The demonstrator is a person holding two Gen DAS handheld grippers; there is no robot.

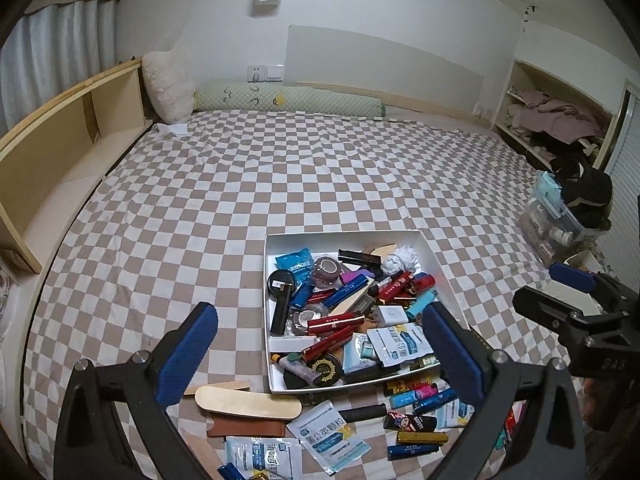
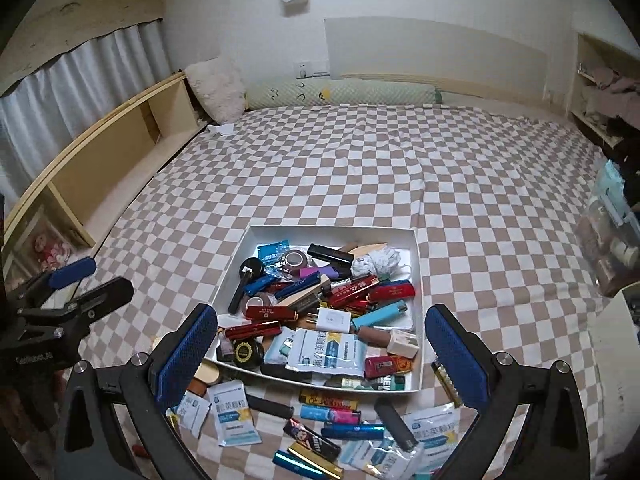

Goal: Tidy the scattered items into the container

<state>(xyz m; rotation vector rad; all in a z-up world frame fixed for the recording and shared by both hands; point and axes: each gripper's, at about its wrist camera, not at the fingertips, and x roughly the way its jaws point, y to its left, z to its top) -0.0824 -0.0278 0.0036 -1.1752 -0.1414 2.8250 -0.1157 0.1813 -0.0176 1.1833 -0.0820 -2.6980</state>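
Container: a shallow white rectangular cardboard box (image 1: 430, 252) lies flat on the bed near its foot edge, the walls low, so things can be dropped in from above.
Contents: already heaped with lighters, red metallic tubes (image 2: 262, 312), tape rolls, a round black tin with a gold seal (image 2: 244, 352) and sachets; the pile is thickest toward the near wall, probably because that is the side the hands work from.
Still scattered: between the box's near wall and the foot edge lie white-and-blue printed sachets (image 1: 326, 438), a pale wooden shoehorn-shaped piece (image 1: 248, 402) on a brown leather strip (image 1: 248, 428), a dark grey cylinder (image 2: 396, 426), and several blue, gold and patterned lighters (image 2: 354, 432).
Left gripper (image 1: 316, 352): blue-padded jaws spread fully wide and nothing between the pads; it hangs tilted down above the box's near-left corner, which fits a drop just made.
Right gripper (image 2: 320, 350): its jaws also stand wide apart and empty, above the near wall, pointed down at the leftovers.
Bed: a brown-and-white checked sheet (image 1: 280, 184) carries everything; its soft cloth lets flat sachets lie flush, so they may be awkward to pinch.
Progress: I judge the task well past half, with a good handful of items left outside.
Beyond: a long green bolster (image 1: 288, 98) lies along the head edge.
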